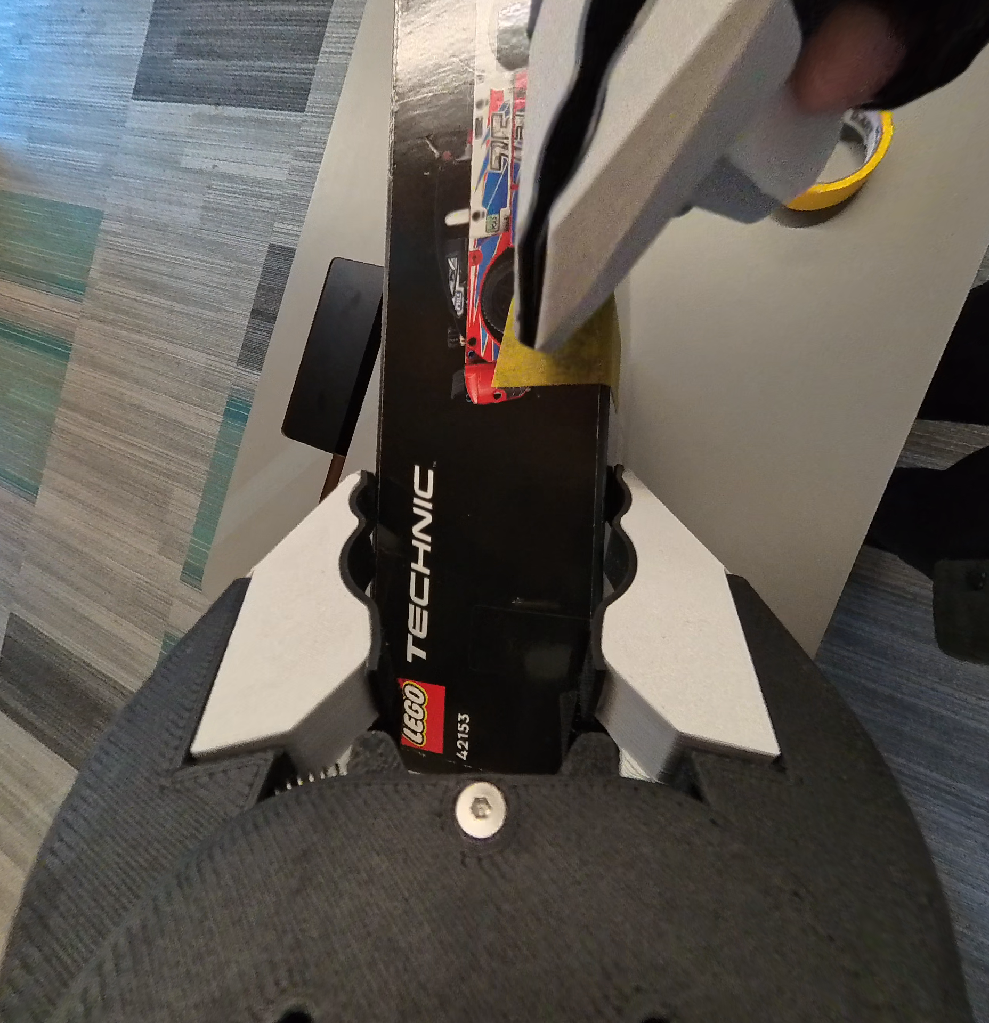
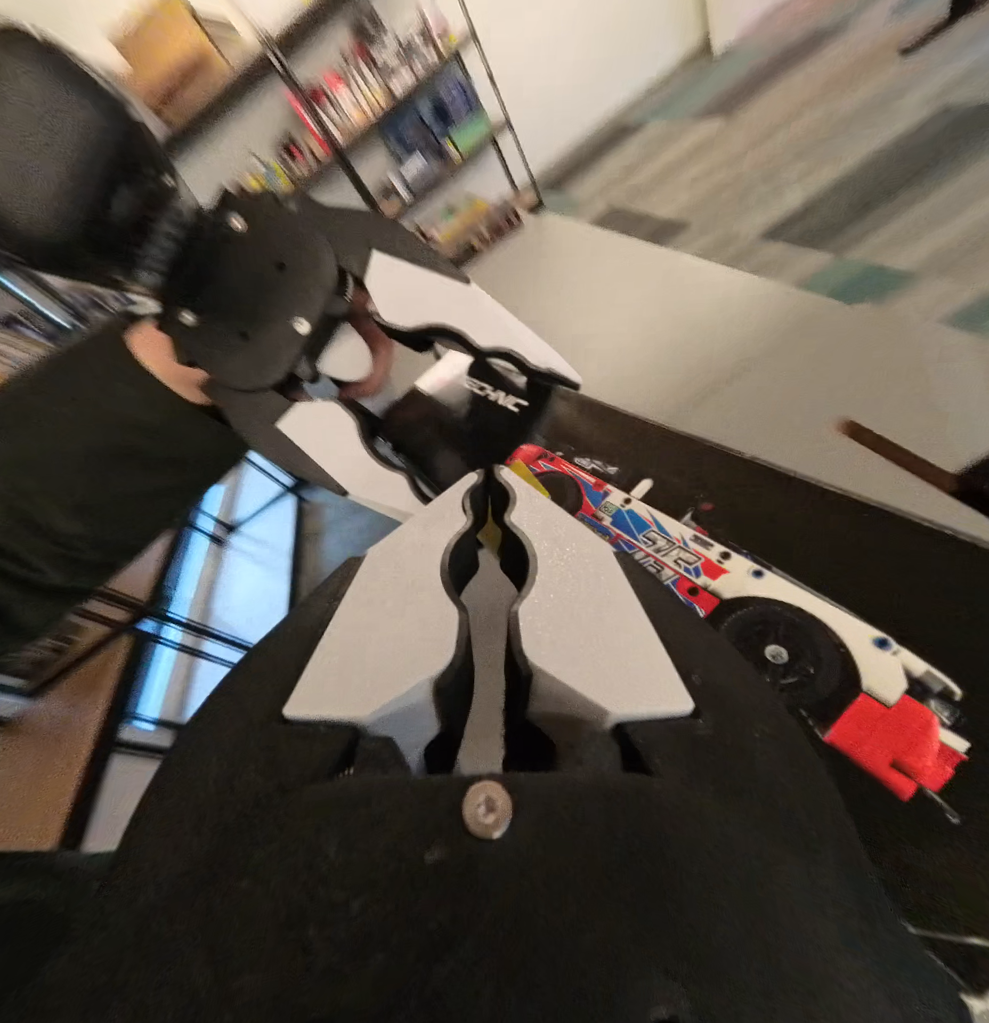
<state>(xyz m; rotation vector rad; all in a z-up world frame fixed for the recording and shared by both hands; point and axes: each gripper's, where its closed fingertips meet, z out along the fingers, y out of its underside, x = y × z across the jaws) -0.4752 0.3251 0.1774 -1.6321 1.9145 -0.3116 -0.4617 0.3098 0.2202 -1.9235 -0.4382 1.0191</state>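
Left tongs (image 1: 489,559) clamp the near end of a long black toy box (image 1: 481,526), one finger pressed to each long side, and I judge that grip is there to steady it on the pale bench (image 1: 758,443) while the other tool works. The box lies flat and runs away from me, printed with a red, white and blue race car (image 2: 730,587). Right tongs (image 2: 489,487) are closed to a sliver, tips down on the box's top face where a yellow strip of tape (image 1: 558,354) laps over the right-hand edge. A scrap of yellow shows between the fingers in the right wrist view, so I take it they pinch the tape's end, though how firmly I cannot tell. Beyond the box, well apart on the bench, sits a yellow tape roll (image 1: 835,182), partly hidden by the right tool. A black flat object (image 1: 332,354) lies just beside the box's left side. Patterned carpet (image 1: 121,332) surrounds the bench, and blurred shelving (image 2: 381,122) fills the background.
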